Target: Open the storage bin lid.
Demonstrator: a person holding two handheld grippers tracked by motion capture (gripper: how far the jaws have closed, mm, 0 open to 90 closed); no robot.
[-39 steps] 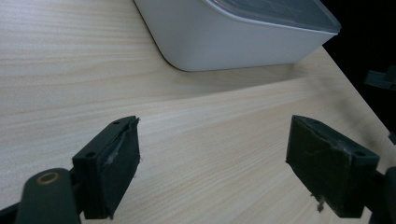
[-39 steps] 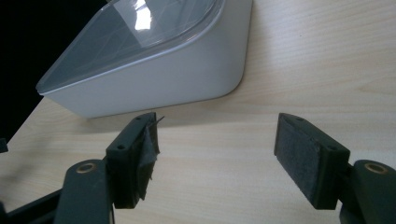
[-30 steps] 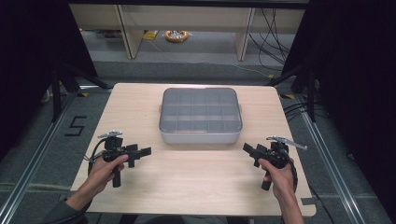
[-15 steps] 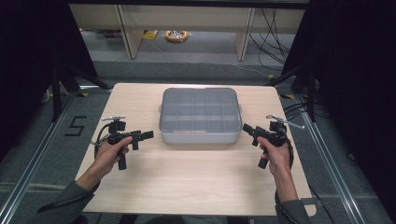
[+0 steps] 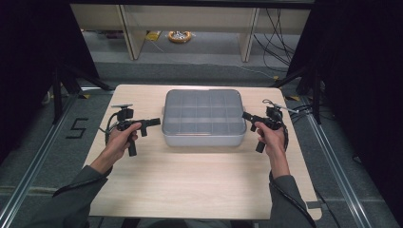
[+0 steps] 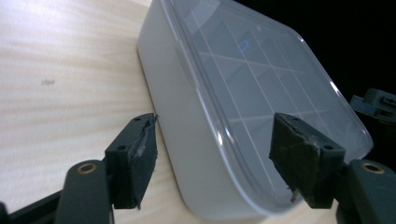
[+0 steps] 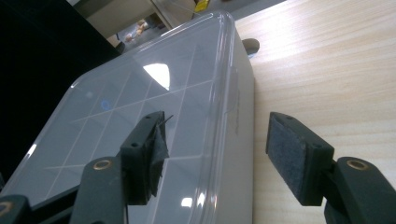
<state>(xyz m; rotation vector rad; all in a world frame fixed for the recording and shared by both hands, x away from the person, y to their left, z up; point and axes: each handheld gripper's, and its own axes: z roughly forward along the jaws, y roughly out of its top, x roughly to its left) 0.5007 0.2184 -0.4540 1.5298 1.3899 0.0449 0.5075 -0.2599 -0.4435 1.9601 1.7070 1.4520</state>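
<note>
The left hand-held gripper point(image 5: 153, 123) sits at the nine o'clock side of the desk in the high view, gripped in the person's left hand point(image 5: 119, 138), with its black jaws pointing toward three o'clock at the near left end of the box. Its jaws have just been closing but stand apart: in the left gripper view point(image 6: 212, 161) one pad lies over the bare wood and the other over the lid, so the box's lower corner edge lies between them, and neither pad presses on it. The right hand-held gripper point(image 5: 247, 117) mirrors it at the three o'clock side, held in the right hand point(image 5: 270, 137), jaws pointing toward nine o'clock at the box's right end. Its jaws have also just been closing and are likewise apart: in the right gripper view point(image 7: 215, 149) one pad hovers above the lid and the other above the wood, with the box's rim and side wall in the gap between, untouched. The pale grey rectangular plastic box with a clear lid and a grid of compartments inside point(image 5: 203, 118) point(image 6: 219, 88) point(image 7: 140, 112) rests flat at the centre of the light wooden desk point(image 5: 199, 180), a little toward twelve o'clock, lid on. Both forearms in grey sleeves come in from six o'clock. Beyond the desk at twelve o'clock, a yellow round object point(image 5: 180, 36) lies on the grey floor beside pale cabinet legs, and black cables trail at about one o'clock.
</note>
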